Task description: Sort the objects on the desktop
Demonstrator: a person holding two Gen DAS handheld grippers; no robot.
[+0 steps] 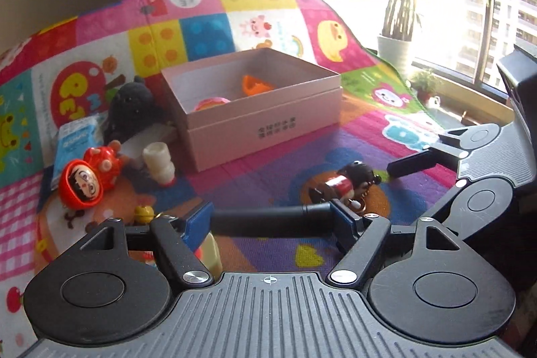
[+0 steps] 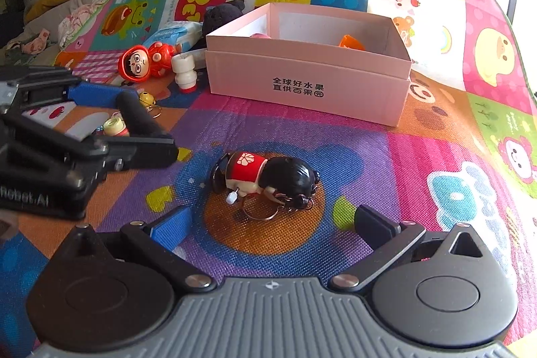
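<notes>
At the left of the right wrist view the left gripper (image 2: 141, 119) is clamped on a black cylinder (image 2: 139, 116), which in the left wrist view (image 1: 268, 218) spans crosswise between the two blue pads, its long axis running left to right across the jaws. Far left of it lie a red doll (image 2: 144, 59) and a white bottle (image 2: 184, 71) on the patchwork mat (image 2: 436, 140), with a small yellow charm (image 2: 146, 98) just beside the cylinder; whether the charm touches it is hard to tell from this angle. Moving right, the doll keychain (image 2: 268, 180) lies on its side in the middle of the mat, red body to the left, black-haired head to the right, its ring nearer the camera, so its long axis runs across the right gripper's line of reach. The right gripper (image 2: 272, 223) sits just near of it with its fingers spread wide apart and nothing between them, plainly the closer hand. Beyond, far and slightly right, stands the open pink box (image 2: 308, 79), already holding an orange piece (image 2: 352, 42); the likely drop point for the cylinder.
</notes>
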